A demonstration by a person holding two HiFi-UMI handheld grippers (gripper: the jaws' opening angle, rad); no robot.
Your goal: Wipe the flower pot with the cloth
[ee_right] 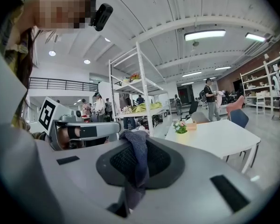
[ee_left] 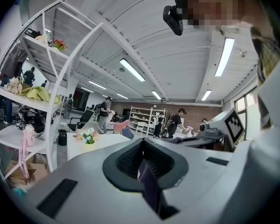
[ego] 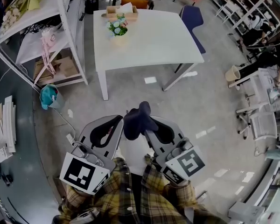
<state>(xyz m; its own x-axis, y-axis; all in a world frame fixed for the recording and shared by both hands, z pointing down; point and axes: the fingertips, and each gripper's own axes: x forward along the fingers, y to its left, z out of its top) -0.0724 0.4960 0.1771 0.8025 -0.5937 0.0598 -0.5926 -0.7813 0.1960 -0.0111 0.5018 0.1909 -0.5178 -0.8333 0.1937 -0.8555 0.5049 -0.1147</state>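
L gripper (ego: 117, 123) & R gripper (ego: 150, 128) are held side by side at the near edge of the head view, close to the person's plaid sleeves (ego: 130, 199), w/ marker cubes toward the body; a dark blue cloth (ego: 136, 119) is bunched up between the two tips. In the left gripper view the L jaws are seen pressed together, w/ a thin fold of the cloth caught in the slit; in the right gripper view the R jaws are seen pinching a thicker hank of the same cloth, which is draped over the pad & hangs toward the camera. The flower pot (ego: 117, 39), topped w/ small white & blue blooms, is set far off on the left part of a white table (ego: 177, 50), just near of a wooden box (ego: 122, 13); pot & cloth are well apart, w/ bare floor between. A white shelf unit (ego: 65, 27) is seen left of the table; a blue chair (ego: 192, 18) is at the table's far right; a teal bundle (ego: 48, 97) lies on the floor near the shelf's foot.
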